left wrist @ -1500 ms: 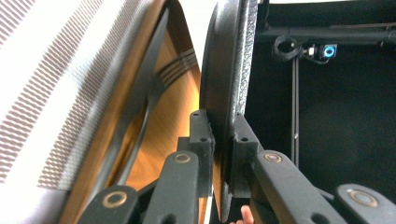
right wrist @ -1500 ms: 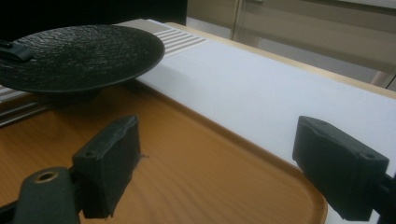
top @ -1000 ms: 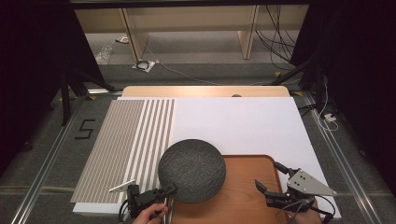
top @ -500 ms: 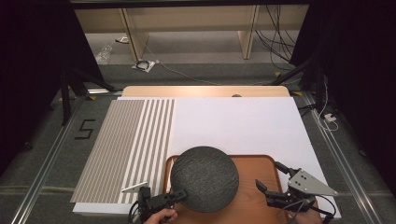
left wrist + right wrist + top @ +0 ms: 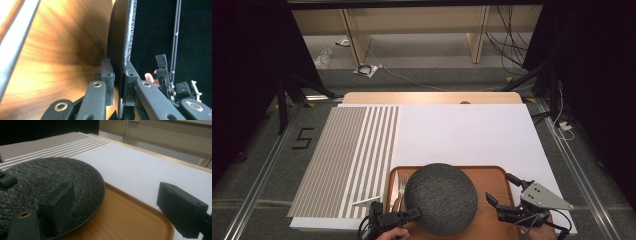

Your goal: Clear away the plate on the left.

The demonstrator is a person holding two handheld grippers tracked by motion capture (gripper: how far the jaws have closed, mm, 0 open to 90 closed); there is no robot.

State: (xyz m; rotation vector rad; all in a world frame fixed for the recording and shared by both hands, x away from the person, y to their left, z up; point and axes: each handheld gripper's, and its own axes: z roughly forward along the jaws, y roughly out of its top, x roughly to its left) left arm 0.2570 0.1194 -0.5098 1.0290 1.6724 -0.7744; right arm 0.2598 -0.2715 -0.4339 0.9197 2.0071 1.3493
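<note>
Over tray [image 5: 497, 176]: left tool [image 5: 416, 215] level, pinching plate [image 5: 442, 197] rim; right tool [image 5: 501, 192] spread.

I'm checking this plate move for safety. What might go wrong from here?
1. The left gripper pinches the dark plate only at its rim, so the plate could tip or slip out.
2. A fork lies on the tray partly under the plate; set down there, the plate may land on it and rock.
3. The open right gripper sits close to the plate's edge and may get bumped.
</note>
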